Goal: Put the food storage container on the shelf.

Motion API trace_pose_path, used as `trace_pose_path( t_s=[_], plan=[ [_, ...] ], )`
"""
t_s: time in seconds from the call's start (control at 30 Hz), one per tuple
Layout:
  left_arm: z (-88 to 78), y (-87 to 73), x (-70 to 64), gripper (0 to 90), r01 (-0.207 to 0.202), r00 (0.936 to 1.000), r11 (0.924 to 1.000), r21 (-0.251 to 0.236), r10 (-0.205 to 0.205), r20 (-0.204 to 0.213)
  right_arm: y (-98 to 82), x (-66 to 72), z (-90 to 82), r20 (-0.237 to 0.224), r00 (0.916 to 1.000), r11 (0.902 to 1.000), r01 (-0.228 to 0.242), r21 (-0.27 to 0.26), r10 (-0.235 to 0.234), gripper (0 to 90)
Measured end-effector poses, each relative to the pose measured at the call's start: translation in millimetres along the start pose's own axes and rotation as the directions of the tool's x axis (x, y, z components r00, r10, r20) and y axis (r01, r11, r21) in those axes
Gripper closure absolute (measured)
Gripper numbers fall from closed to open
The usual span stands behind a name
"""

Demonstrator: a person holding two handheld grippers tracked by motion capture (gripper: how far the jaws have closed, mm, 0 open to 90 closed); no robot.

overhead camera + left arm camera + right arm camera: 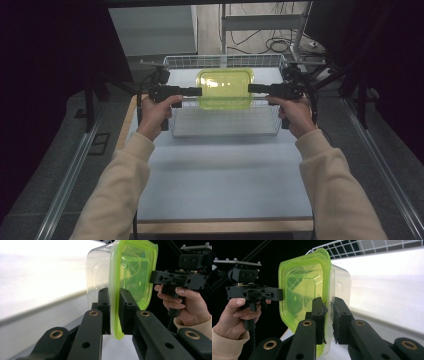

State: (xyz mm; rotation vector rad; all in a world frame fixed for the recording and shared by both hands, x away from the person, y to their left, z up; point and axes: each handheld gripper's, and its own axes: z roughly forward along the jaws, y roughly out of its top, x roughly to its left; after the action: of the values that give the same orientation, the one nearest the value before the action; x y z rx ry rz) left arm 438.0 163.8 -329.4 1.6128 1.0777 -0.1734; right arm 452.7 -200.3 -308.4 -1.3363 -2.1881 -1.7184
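A clear plastic food container with a yellow-green lid hangs level over a white wire basket, held from both sides. My left gripper is shut on the lid's rim at its left edge; in the left gripper view the container stands on edge between the pads, with the left gripper closed on the rim. My right gripper is shut on the opposite rim; in the right gripper view the right gripper clamps the lid rim of the container.
The wire basket stands at the far end of a pale table with a wooden front edge. Metal rails run along both sides. Beyond the basket are a shelf frame and floor cables. Dark curtains stand left and right.
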Motion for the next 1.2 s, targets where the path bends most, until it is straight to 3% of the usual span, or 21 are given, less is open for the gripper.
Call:
trace_pose_path(
  t_s=[0.3, 0.57, 0.7, 0.77, 0.87, 0.93, 1.2],
  plan=[
    [10.7, 22.7, 12.9, 81.3, 0.011, 0.9997, 0.9999, -0.007, -0.011, -0.021, 18.9, -11.3, 10.4, 0.017, 0.9997, 0.9998, -0.018, -0.012, 0.019, 80.8],
    [20.6, 33.2, 21.7, 81.2, 0.027, 0.9991, 0.9996, 0.0, -0.027, -0.031, 30.1, -24.1, 18.7, 0.03, 0.999, 0.9992, -0.033, -0.021, 0.034, 80.7],
    [26.0, 34.9, 24.3, 81.3, 0.044, 0.9985, 0.999, -0.005, -0.045, -0.03, 33.0, -30.1, 22.0, 0.039, 0.998, 0.9987, -0.049, -0.016, 0.049, 80.5],
    [29.0, 34.9, 26.8, 81.1, 0.043, 0.9975, 0.999, 0.009, -0.043, -0.057, 33.5, -32.0, 24.3, 0.051, 0.9974, 0.9985, -0.049, -0.024, 0.05, 80.5],
    [30.2, 36.0, 29.8, 80.9, 0.055, 0.9974, 0.9985, -0.004, -0.055, -0.045, 34.0, -35.8, 29.3, 0.064, 0.9962, 0.9982, -0.057, -0.02, 0.058, 79.7],
    [32.2, 36.9, 30.9, 80.1, 0.062, 0.9975, 0.998, -0.011, -0.063, -0.033, 34.4, -37.7, 31.8, 0.086, 0.995, 0.9986, -0.05, -0.019, 0.052, 78.8],
    [41.2, 34.5, 36.7, 74.8, 0.077, 0.9956, 0.9961, -0.042, -0.079, -0.049, 33.1, -43.3, 42.0, 0.14, 0.9899, 0.9988, -0.02, -0.045, 0.026, 72.0]
  ],
)
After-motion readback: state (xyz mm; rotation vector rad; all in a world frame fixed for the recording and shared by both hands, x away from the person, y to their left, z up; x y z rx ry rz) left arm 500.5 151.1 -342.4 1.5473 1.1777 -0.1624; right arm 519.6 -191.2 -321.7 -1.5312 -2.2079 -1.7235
